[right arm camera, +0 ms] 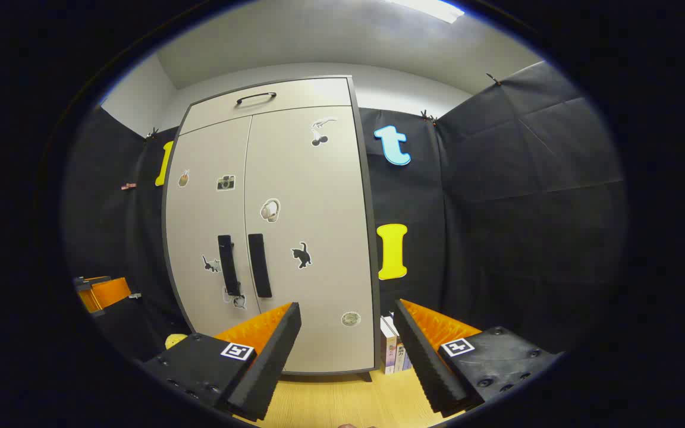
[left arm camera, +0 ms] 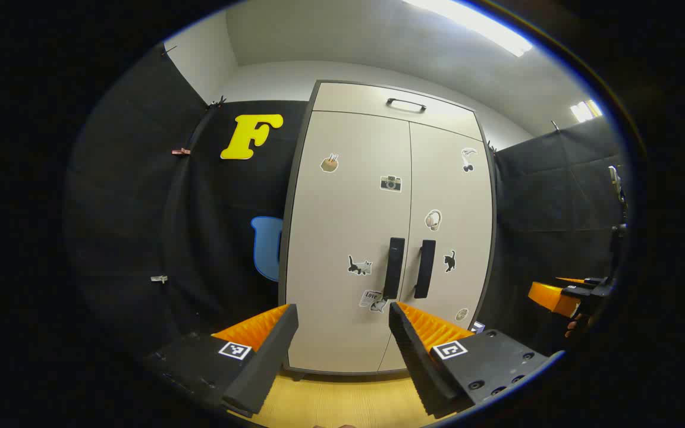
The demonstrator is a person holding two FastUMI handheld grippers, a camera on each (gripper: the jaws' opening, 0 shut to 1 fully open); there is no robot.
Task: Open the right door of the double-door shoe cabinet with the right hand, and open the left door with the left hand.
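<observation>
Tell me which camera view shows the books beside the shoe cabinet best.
The right gripper view shows them best: the books stand upright on the floor, right of the shoe cabinet, between the right gripper fingers. In the left gripper view, just a small corner peeks out beside the cabinet's lower right edge.

A few upright books (right arm camera: 395, 352) stand on the wooden floor (right arm camera: 342, 401) beneath a ceiling light (left arm camera: 467, 22).

The shoe cabinet (left arm camera: 348, 238) has smooth, matt panel doors with matt dark handles (left arm camera: 394, 267). The floor (left arm camera: 342, 398) looks like pale wood. The fingers (right arm camera: 268, 351) carry ribbed pads.
</observation>
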